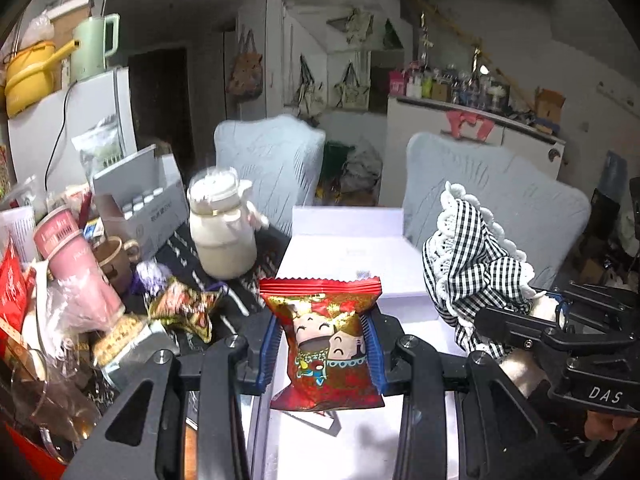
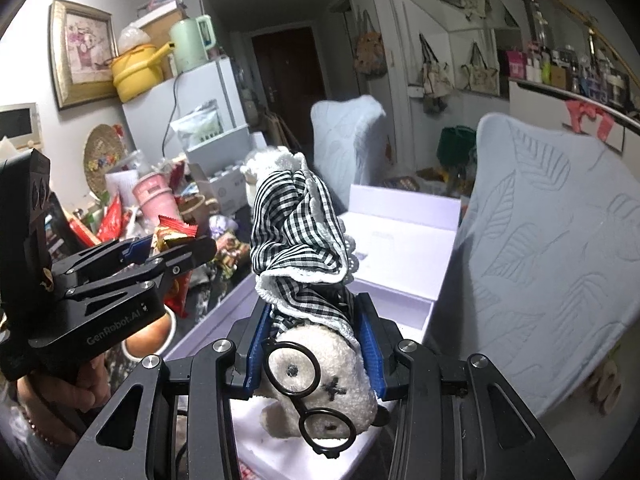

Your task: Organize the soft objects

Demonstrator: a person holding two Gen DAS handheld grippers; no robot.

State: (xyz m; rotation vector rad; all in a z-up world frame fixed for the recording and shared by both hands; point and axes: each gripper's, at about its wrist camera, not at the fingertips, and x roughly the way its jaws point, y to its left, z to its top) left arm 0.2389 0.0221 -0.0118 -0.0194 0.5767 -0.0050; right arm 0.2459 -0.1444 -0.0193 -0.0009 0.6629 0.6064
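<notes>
The left gripper [image 1: 322, 350] has its blue-padded jaws clenched on the sides of a red and gold foil snack packet printed with a cartoon child [image 1: 325, 338], holding it upright in the air above an open white cardboard box [image 1: 352, 256]. The right gripper [image 2: 312, 354] has its jaws clenched on a white fuzzy plush toy wearing black round wire glasses and a black-and-white gingham dress with lace trim [image 2: 308, 280], the face turned toward the camera and the dress pointing up and away, also above the white box. The two grippers are held near each other, side by side. The box lies on the table with its raised lid toward the far edge, where two pale blue quilted chair backs [image 1: 276, 160] stand. Along the table's left edge sits a cream lidded ceramic jar [image 1: 222, 232] among crowded packets and a pink paper cup [image 1: 76, 264].
</notes>
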